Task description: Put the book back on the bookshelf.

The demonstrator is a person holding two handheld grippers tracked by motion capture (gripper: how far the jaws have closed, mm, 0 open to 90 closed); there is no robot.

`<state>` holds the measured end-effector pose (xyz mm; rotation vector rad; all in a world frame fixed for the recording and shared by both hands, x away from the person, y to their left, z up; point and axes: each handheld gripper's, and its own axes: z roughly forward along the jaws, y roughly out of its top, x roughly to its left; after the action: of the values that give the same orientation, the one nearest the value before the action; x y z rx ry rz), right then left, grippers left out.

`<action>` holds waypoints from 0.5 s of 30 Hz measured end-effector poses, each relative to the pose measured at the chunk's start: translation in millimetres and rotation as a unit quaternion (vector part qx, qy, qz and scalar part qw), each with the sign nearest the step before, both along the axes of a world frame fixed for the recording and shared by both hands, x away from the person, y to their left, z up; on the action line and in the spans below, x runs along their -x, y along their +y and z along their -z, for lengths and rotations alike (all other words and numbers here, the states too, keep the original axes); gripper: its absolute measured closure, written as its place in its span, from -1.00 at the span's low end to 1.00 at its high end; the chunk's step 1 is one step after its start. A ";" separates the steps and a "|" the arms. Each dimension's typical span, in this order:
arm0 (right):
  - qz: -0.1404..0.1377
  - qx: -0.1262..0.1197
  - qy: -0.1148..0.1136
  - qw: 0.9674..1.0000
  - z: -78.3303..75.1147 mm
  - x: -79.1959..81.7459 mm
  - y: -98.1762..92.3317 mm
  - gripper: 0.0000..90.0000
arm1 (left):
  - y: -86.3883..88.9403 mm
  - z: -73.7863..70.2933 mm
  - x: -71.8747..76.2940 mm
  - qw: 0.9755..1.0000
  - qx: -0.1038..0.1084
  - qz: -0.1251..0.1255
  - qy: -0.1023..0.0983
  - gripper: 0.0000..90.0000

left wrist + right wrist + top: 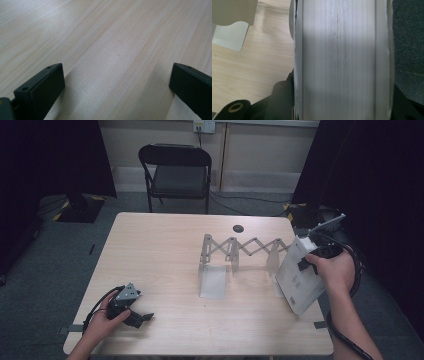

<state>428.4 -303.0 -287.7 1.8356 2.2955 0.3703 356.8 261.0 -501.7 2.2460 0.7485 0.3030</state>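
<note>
From above, your right gripper (320, 256) clamps a white book (299, 276) over the table's (160, 255) right edge, beside the empty expanding rack (240, 251); slotting it in looks not yet done. Left gripper view: your left gripper (117, 87) rests open on bare tabletop. Right gripper view: the book's page edges sit between the jaws.

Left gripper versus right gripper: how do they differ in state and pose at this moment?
The left gripper is open with nothing between its jaws; the right gripper is shut on a white book. The left gripper sits low on the table near its front-left corner; the right gripper is raised at the table's right edge, beside the folding rack. Both are hand-held and trail black cables.
</note>
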 end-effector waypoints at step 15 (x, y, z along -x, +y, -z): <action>0.017 0.001 -0.005 1.000 1.4 -10.6 2.4 0.18 | 0.1 0.1 0.5 1.000 0.001 0.001 0.000 -1.00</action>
<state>439.0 -300.6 -289.1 1.8647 2.2535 0.3721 356.3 261.1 -501.8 2.2448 0.7467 0.3022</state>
